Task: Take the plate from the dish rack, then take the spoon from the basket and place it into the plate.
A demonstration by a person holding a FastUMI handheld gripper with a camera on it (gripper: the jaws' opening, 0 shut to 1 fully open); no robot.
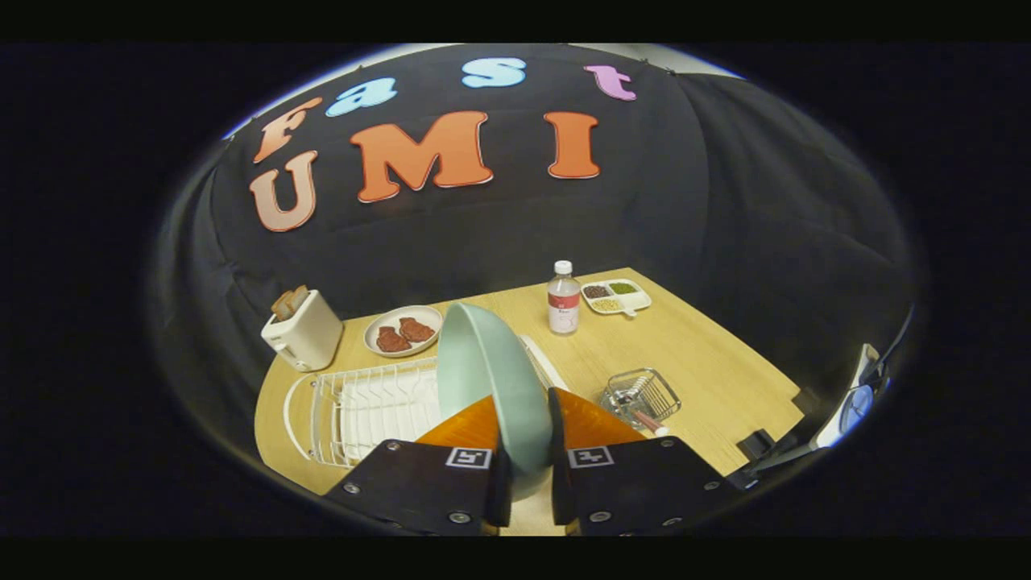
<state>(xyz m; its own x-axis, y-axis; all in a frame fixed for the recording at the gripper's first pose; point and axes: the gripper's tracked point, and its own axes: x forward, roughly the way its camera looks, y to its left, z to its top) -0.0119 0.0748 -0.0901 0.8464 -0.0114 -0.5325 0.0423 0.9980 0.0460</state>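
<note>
The tool (530, 467) is closed onto the pale green plate (491, 379), one finger pressing each face near its lower edge, so the plate stands on edge and rises tilted between the fingers, lifted above the white wire dish rack (362, 407). The rack lies on the wooden worktop (709, 362) just left of and beyond the fingers, its slots bare where they show. To the right of the fingers, close by, sits a small wire basket (642, 395) with the spoon (648, 421) in it, the spoon's handle sticking out toward the tool. Farther back, beyond the rack, are a round dish with two reddish-brown pieces (403, 331) and a cream toaster (303, 330) holding slices of bread. Toward the far edge of the worktop stand a clear bottle with a white cap (563, 300) and, just beside it, a divided tray of small foods (616, 297).
</note>
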